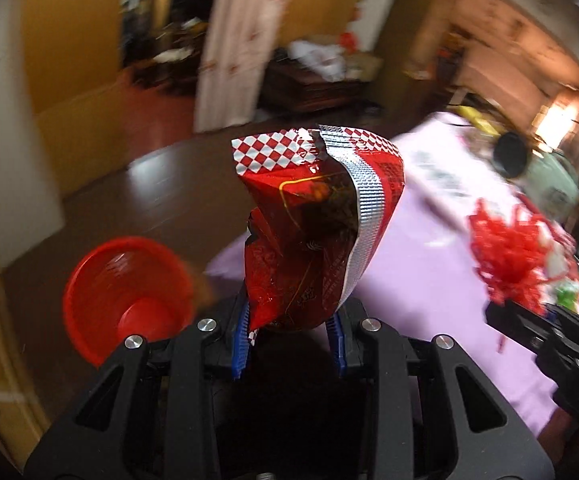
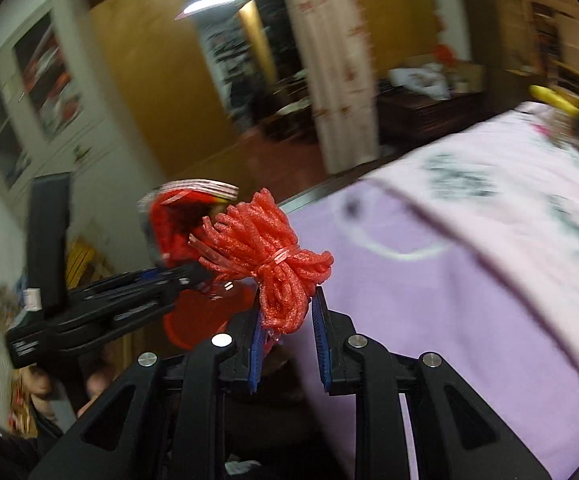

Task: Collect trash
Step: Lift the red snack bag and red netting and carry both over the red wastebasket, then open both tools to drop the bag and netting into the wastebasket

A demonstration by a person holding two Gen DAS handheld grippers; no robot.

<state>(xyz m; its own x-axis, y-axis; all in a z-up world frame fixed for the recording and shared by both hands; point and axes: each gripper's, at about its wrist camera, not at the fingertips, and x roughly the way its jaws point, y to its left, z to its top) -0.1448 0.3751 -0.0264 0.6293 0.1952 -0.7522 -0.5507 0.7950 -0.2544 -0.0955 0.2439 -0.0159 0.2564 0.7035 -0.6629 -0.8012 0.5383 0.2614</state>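
Right between the blue pads of the left gripper (image 1: 291,334), seen through the left wrist camera, sits a crumpled red snack wrapper (image 1: 317,224). Its bottom end is pinched by the jaws, which are closed narrow on it, and the rest sticks up and away from the fingers, torn open at the top with a red-and-white checker strip and a silver crimped edge showing. Just left of the jaws and lower down there's a red plastic bin (image 1: 127,294) on the dark floor, open mouth facing the camera. To the right is a table with a lilac cloth (image 1: 429,264), and over at that edge the right gripper (image 1: 529,320) pokes in with a frizzy red bundle at its tip. Pretty blurry all round, so the background room is mush. Switching to the right wrist camera: the right gripper (image 2: 287,320) has a bundle of red foam netting (image 2: 273,256) clamped between its blue pads. The jaws are narrow and squeezing the lower part, while the tied-off bunch fans out above and to the left of the fingertips. The left gripper (image 2: 193,276) comes in from the left with the wrapper (image 2: 177,220) at its tip, almost touching the netting. The red bin (image 2: 205,316) peeks out below both, and the lilac cloth (image 2: 429,320) fills the right side.
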